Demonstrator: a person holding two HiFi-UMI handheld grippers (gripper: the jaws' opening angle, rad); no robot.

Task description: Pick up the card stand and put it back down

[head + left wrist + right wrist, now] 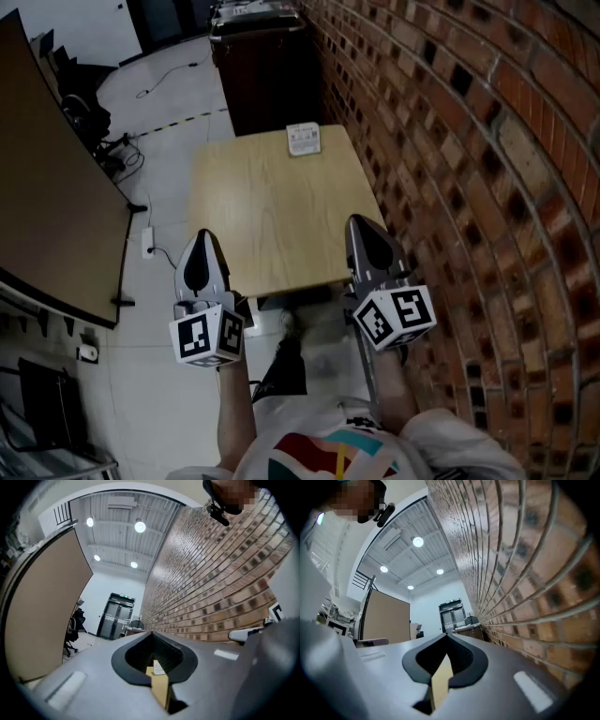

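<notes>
Seen from above, a person's two forearms reach up from the bottom of the frame, each hand holding a gripper side by side at the near edge of a pale wooden table [272,216]. The left gripper [202,236] sits lower left of centre, and the right gripper [361,223] lower right, beside a brick wall [469,141]. Both point forward, tips slightly raised, with their jaws pressed together on nothing. The white card stand [303,140] sits at the table's far edge, upper centre, well apart from both.
</notes>
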